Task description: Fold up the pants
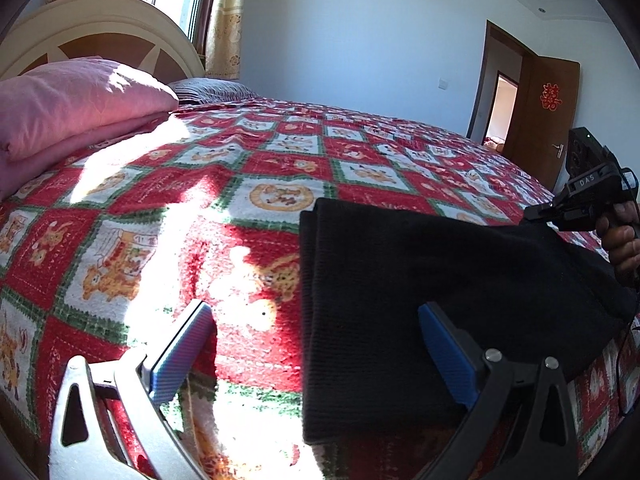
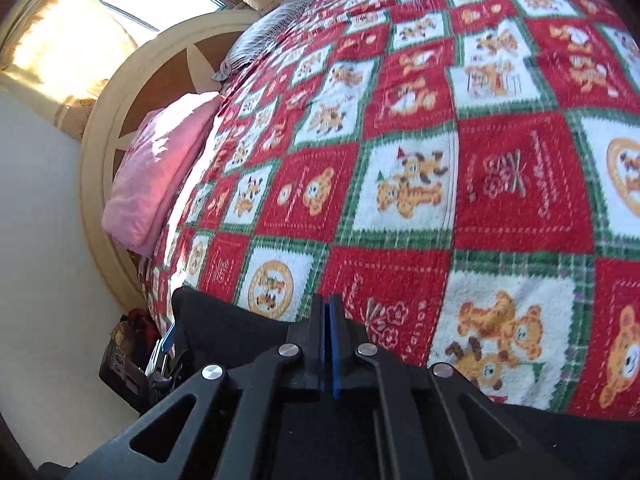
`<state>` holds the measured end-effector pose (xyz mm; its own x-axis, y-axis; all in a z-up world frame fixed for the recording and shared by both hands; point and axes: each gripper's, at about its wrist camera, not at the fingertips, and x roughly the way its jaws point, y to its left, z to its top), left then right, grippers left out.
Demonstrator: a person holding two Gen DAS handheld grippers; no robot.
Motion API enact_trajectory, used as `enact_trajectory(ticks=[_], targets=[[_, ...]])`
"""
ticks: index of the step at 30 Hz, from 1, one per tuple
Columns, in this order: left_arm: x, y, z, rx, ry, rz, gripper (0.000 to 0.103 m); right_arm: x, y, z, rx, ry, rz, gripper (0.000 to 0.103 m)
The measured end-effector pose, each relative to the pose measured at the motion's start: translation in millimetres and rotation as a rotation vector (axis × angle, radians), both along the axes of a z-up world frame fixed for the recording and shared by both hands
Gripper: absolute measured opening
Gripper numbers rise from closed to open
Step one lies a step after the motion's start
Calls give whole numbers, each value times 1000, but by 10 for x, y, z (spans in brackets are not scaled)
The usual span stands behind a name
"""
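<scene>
Item: black pants (image 1: 420, 280), folded into a thick rectangle, lying on a bed under a red, white and green patchwork blanket (image 1: 248, 168) printed with bears.

Left gripper (image 1: 316, 344): jaws wide apart, holding nothing; the near left corner of the pants lies between its blue pads (image 1: 180, 348), the right pad over the cloth.

Right gripper (image 2: 329, 312): blue pads pressed together at the far edge of the pants; whether cloth is pinched between them cannot be told.

Beyond the left gripper, far left: pink pillow (image 1: 76, 100) against a cream headboard (image 1: 100, 28).
</scene>
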<state>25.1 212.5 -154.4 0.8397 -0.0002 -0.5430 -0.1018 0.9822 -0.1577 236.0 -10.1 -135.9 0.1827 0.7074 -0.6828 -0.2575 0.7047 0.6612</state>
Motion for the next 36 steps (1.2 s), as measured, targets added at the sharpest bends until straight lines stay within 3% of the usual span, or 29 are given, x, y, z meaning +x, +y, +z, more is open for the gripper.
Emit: enact_trajectory(ticks=[7, 12, 16, 20, 22, 26, 27, 31, 36], targets=[[-19, -10, -17, 9, -20, -2, 103, 119, 0, -304, -65, 35, -34, 1], [3, -3, 44, 6, 11, -2, 103, 16, -98, -168, -28, 15, -32, 3], [4, 22, 96, 25, 12, 14, 103, -315, -264, 129, -126, -100, -45, 3], [23, 43, 79, 21, 23, 13, 103, -837, -398, 286, -111, -153, 21, 3], [25, 44, 78, 23, 24, 9, 103, -1120, -417, 249, -115, -152, 47, 3], [23, 73, 50, 7, 12, 7, 103, -1591, -319, -161, -145, -105, 134, 4], [22, 72, 54, 8, 11, 8, 103, -1652, -349, -153, -132, -150, 113, 4], [-6, 70, 147, 21, 18, 37, 103, -1715, -398, -43, -133, -174, 67, 4], [-29, 146, 281, 55, -17, 100, 103, -1871, -228, -94, -215, -227, 127, 7]])
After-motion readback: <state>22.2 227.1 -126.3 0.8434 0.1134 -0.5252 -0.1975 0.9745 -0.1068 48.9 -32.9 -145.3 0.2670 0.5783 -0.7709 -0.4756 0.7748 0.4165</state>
